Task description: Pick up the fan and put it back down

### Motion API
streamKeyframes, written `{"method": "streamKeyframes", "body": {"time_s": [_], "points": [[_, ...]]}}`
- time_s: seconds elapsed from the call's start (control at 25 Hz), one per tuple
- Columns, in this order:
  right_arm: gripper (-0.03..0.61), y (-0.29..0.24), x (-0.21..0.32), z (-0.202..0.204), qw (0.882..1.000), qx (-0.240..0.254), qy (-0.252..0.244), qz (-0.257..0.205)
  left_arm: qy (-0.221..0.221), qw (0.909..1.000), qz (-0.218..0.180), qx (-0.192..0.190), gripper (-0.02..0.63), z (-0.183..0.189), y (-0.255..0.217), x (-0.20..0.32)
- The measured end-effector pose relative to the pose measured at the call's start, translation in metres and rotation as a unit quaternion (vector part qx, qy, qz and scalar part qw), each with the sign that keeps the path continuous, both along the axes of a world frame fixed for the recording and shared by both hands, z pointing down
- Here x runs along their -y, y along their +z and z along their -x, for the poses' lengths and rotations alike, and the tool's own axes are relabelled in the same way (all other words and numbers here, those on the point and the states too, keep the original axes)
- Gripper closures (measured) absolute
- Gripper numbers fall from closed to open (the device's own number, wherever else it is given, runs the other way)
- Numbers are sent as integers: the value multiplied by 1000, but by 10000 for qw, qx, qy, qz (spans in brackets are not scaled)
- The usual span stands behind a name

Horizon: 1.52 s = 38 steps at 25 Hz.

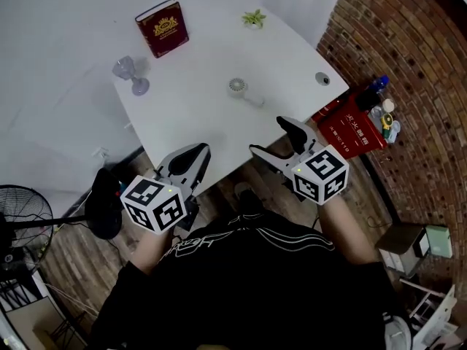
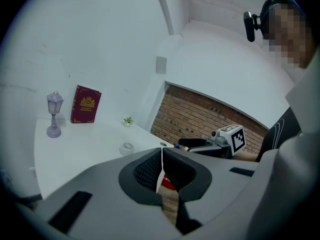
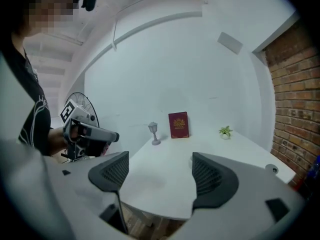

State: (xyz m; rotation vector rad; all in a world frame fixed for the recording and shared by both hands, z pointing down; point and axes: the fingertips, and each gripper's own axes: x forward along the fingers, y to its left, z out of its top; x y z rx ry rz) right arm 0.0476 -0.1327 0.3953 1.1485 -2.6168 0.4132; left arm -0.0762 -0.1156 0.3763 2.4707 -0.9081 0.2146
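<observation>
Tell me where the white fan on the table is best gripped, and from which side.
Likely its slim handle: the fan lies flat, handle pointing toward the open right hand-held gripper. Come down from above, jaws across the handle.

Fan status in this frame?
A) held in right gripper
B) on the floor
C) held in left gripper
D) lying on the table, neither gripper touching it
D: the fan lies near the middle of the table, apart from both grippers. The left gripper is shut on nothing and the right gripper is open, both back at the near edge.
</observation>
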Motion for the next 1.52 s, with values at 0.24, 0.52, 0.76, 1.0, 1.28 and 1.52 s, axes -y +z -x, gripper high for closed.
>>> {"method": "streamKeyframes", "body": {"time_s": [0.24, 0.52, 0.76, 1.0, 1.28, 1.52], "points": [[199, 25, 55, -4, 9990, -424, -82, 117, -278, 9996, 82, 39, 581, 3, 5, 37], [202, 58, 109, -3, 9970, -626, -259, 365, -570, 9982, 162, 135, 581, 9, 10, 76], [210, 96, 142, -3, 9938, -720, -413, 737, -785, 9964, 256, 213, 581, 14, 18, 103], [210, 134, 163, -4, 9885, -905, -608, 1043, -988, 9942, 362, 231, 581, 16, 31, 124], [231, 167, 181, -2, 9821, -1232, -864, 1133, -1198, 9919, 380, 197, 581, 17, 42, 139], [299, 183, 188, 0, 9782, -1437, -939, 1168, -1426, 9887, 452, 110, 581, 21, 54, 143]]}}
